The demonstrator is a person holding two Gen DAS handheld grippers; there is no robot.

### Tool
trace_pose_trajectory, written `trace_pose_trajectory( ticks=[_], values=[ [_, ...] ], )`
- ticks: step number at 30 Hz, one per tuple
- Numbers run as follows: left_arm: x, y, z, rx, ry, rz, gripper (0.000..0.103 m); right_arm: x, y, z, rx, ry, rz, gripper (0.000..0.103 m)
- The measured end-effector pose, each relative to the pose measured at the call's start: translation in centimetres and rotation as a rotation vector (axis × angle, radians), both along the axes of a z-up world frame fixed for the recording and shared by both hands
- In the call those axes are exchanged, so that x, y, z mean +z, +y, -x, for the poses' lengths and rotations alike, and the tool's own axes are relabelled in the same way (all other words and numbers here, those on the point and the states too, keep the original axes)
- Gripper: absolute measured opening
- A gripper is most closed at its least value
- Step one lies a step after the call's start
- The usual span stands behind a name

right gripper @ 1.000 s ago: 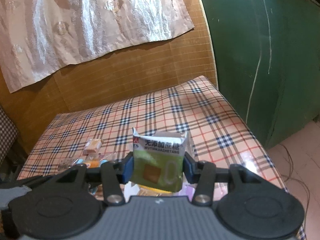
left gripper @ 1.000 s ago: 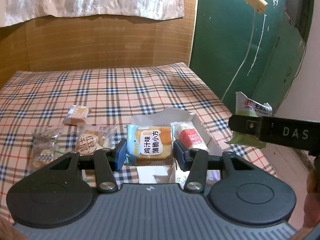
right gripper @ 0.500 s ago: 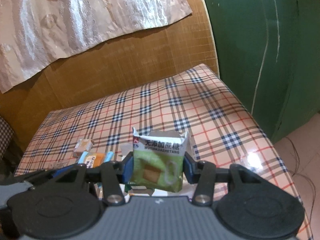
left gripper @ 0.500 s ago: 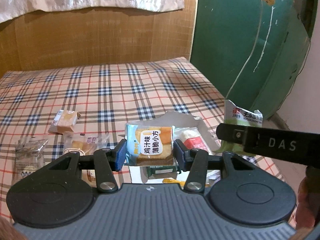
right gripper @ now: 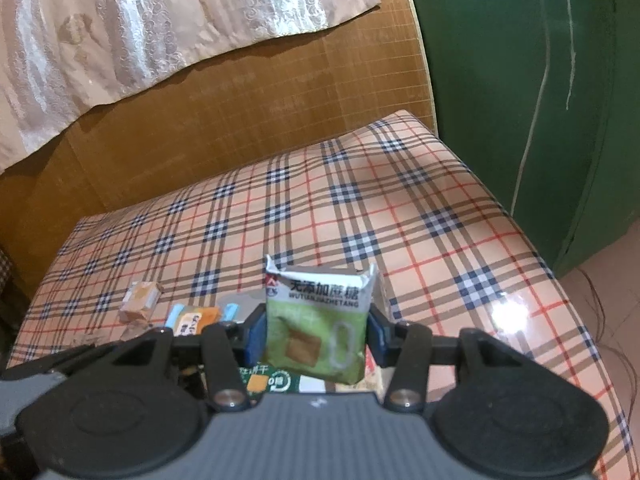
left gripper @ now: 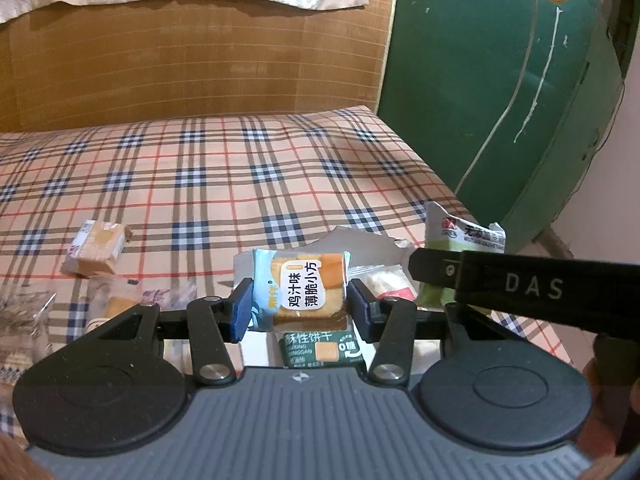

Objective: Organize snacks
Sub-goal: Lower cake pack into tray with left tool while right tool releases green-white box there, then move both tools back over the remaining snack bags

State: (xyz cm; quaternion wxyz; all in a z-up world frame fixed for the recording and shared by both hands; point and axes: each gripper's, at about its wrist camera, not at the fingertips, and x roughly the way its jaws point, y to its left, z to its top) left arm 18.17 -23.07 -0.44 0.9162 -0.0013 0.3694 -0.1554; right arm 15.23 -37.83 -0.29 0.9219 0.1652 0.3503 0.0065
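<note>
Meanwhile, left tongs (left gripper: 298,304) tight on blue cracker packet (left gripper: 298,289), right tongs (right gripper: 316,334) on green biscuit packet (right gripper: 318,322).

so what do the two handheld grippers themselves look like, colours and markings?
Both look alike: the left gripper and right gripper have a ribbed grey body, two round black discs, black linkage arms with silver pivot screws, and blue ribbed pads. The right one's black side bears white "DAS" lettering. No cables visible.

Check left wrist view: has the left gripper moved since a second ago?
Yes. The left gripper, shut on its blue cracker packet, has come forward and down: the small brown packet on the table sits lower and larger in view.
</note>
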Motion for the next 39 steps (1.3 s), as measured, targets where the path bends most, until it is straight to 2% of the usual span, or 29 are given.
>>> trace_pose_trajectory(
  ticks=[5, 7, 13, 24, 33, 39],
  values=[
    [-0.6, -0.4, -0.9, -0.021, -0.001, 0.025, 0.061, -0.5, -0.2, -1.2, -0.008, 0.004, -0.007, 0.049],
    [-0.8, -0.4, -0.9, -0.025, -0.004, 0.024, 0.061, -0.6, -0.2, -1.5, -0.008, -0.005, -0.01, 0.054],
    [-0.7, 0.7, -0.5, -0.008, -0.017, 0.01, 0.067, -0.4, -0.3, -1.6, -0.015, -0.035, -0.016, 0.058],
    [1.2, 3.8, 2.0, 0.07, -0.001, -0.019, 0.084, 1.1, 1.0, 1.6, -0.014, -0.057, 0.031, 0.06],
    [2.0, 7.3, 5.2, 0.124, -0.014, -0.038, 0.101, 1.4, 3.4, 4.3, 0.003, -0.066, 0.047, 0.075],
    [2.5, 9.8, 6.3, 0.158, -0.01, -0.048, 0.103, 1.5, 5.4, 5.4, 0.028, -0.068, 0.047, 0.08]
  ],
)
